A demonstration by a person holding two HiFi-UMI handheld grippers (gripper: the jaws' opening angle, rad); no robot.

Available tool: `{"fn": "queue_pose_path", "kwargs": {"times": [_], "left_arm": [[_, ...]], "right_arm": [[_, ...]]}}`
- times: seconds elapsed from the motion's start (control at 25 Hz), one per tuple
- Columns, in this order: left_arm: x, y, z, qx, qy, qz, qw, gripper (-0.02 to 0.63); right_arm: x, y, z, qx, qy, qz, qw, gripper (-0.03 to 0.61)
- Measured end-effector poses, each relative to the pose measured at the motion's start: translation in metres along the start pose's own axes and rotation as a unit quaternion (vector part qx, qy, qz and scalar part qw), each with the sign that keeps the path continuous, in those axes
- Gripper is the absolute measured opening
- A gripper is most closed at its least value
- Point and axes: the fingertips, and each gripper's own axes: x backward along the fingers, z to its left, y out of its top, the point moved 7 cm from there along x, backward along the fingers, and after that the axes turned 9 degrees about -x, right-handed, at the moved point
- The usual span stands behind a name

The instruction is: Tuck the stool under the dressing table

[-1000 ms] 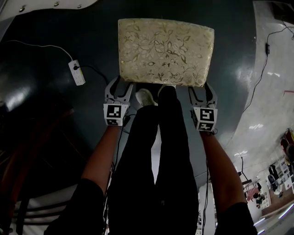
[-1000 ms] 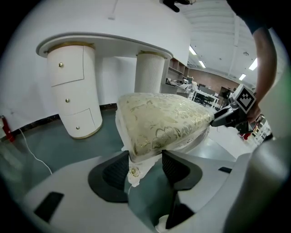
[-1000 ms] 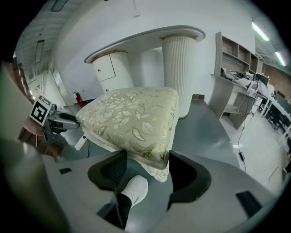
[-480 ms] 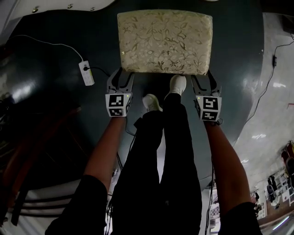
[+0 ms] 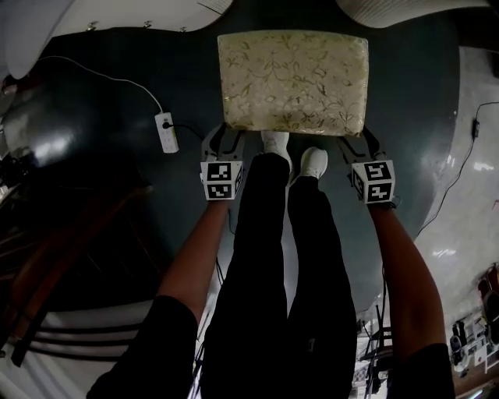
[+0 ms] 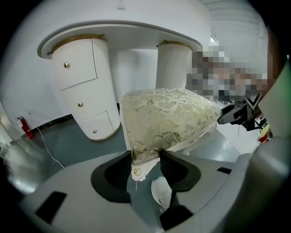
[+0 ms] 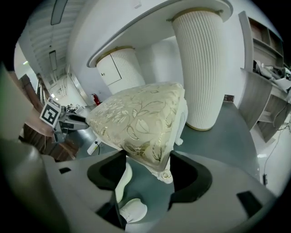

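Observation:
The stool (image 5: 292, 78) has a gold floral cushion and white legs and stands on the dark floor, just short of the white dressing table (image 5: 47, 23). My left gripper (image 5: 224, 134) is at its near left corner. In the left gripper view the jaws are closing, and the pads press on the cushion corner (image 6: 150, 150). My right gripper (image 5: 360, 139) is at the near right corner. In the right gripper view that corner (image 7: 154, 157) sits pinched between the two pads. The dressing table's ribbed pedestals (image 6: 175, 68) (image 7: 200, 68) rise behind the stool.
A white power strip (image 5: 166, 132) with its cable lies on the floor left of the stool. The person's white shoes (image 5: 277, 144) stand between my grippers. Dark wooden furniture (image 5: 62, 257) is at the left, and grey shelves (image 7: 268, 91) at the right.
The person has stepped forward and the stool, held at both near corners, has come closer to the dressing table. More of the table's white edge shows at the top.

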Motion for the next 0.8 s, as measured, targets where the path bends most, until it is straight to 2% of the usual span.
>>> {"fn": "queue_pose_path", "kwargs": {"times": [0.08, 0.28, 0.64, 0.8], "left_arm": [[-0.001, 0.002, 0.000, -0.001, 0.002, -0.008, 1.0000, 0.207], [0.004, 0.000, 0.001, 0.002, 0.002, -0.004, 1.0000, 0.204], [-0.001, -0.002, 0.001, 0.001, 0.005, -0.026, 0.9997, 0.202], [0.000, -0.004, -0.001, 0.007, 0.006, -0.028, 0.9996, 0.202]], "right_arm": [[0.000, 0.003, -0.002, 0.007, 0.004, -0.005, 1.000, 0.276], [0.001, 0.005, 0.006, 0.012, -0.021, 0.012, 1.000, 0.276], [0.002, -0.002, 0.005, 0.011, -0.041, -0.028, 0.999, 0.276], [0.004, 0.002, 0.009, 0.042, -0.062, -0.034, 0.997, 0.276]]}}
